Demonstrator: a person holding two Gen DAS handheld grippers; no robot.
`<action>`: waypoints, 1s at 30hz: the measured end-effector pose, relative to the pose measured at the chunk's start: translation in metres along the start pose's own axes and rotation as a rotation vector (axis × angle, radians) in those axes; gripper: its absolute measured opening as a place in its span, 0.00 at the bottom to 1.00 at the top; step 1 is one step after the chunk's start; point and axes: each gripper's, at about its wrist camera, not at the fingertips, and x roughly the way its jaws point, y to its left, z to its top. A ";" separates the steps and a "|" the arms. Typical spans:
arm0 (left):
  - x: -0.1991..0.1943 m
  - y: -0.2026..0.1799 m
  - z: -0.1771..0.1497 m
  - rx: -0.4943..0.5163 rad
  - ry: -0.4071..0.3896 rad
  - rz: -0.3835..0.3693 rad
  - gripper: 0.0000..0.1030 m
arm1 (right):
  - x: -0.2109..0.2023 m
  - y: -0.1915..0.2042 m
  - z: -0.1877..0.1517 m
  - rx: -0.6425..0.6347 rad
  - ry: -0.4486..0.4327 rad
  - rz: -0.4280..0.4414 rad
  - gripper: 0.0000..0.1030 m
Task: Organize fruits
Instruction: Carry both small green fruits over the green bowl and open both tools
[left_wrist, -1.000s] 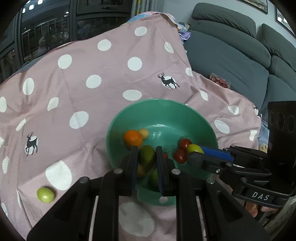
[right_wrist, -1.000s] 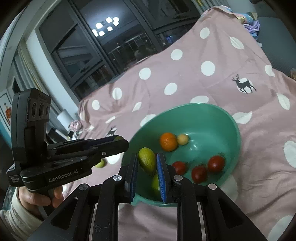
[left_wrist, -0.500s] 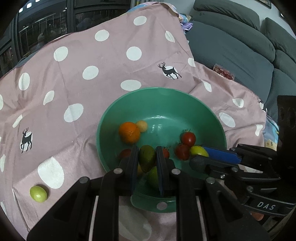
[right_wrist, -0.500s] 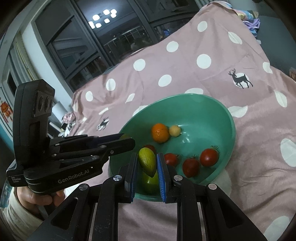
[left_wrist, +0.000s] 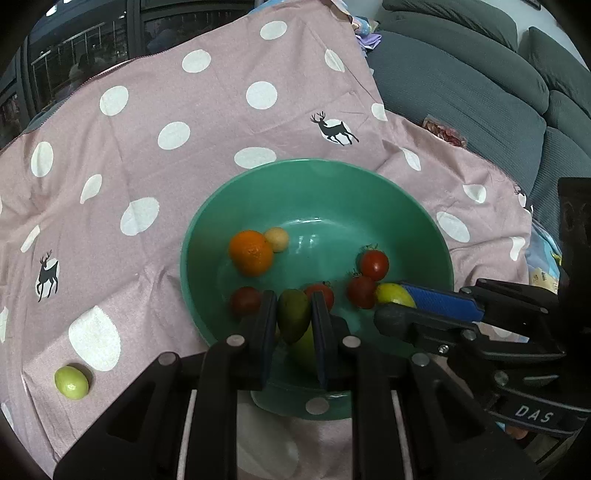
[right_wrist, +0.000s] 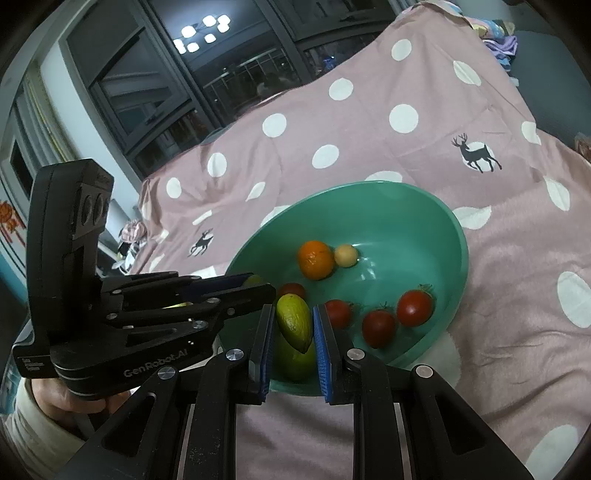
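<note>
**Both grippers loaded over the bowl, neither fruit let go yet**

Left gripper (left_wrist: 293, 317): pads clamped on a dull green fruit (left_wrist: 293, 318), pinched across its narrow waist, pointed end hanging down. Likely gripped there because the waist is the only span the jaws fit squarely.

Right gripper (right_wrist: 293, 330): pads clamped on a yellow-green fruit (right_wrist: 294, 322), same cross-waist pinch, tip down. In the left wrist view it enters from 3 o'clock with its fruit poking out past the blue pad.

Both fruits hang inside the near rim of the green bowl (left_wrist: 413, 206), the rim's 6 o'clock in each view, above another green fruit (right_wrist: 291, 363) already lying there. My read: they're held over the opening so a drop lands inside, not on the cloth.

Further out in the bowl, left wrist view: orange (left_wrist: 251, 253) at 10 o'clock, touching a small pale fruit (left_wrist: 277, 239); tomatoes (left_wrist: 373, 264) clustered 3 to 4 o'clock.

Outside: one light green fruit (left_wrist: 71, 381) alone on the pink spotted cloth (left_wrist: 221, 110), 8 o'clock of the bowl, well apart. Judging by that, the task is nearly done bar these two and the stray.

Risk: a fruit dropping onto the one below could roll into the tomatoes.
</note>
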 end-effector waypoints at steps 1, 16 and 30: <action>0.000 0.000 0.000 0.001 0.001 0.001 0.18 | 0.001 0.000 0.000 -0.001 0.000 -0.002 0.21; 0.004 -0.002 -0.003 0.016 0.016 0.013 0.18 | 0.000 0.002 0.001 0.000 0.005 -0.016 0.21; 0.002 0.003 -0.005 0.006 0.014 0.033 0.22 | -0.003 0.001 -0.001 0.016 0.005 -0.032 0.21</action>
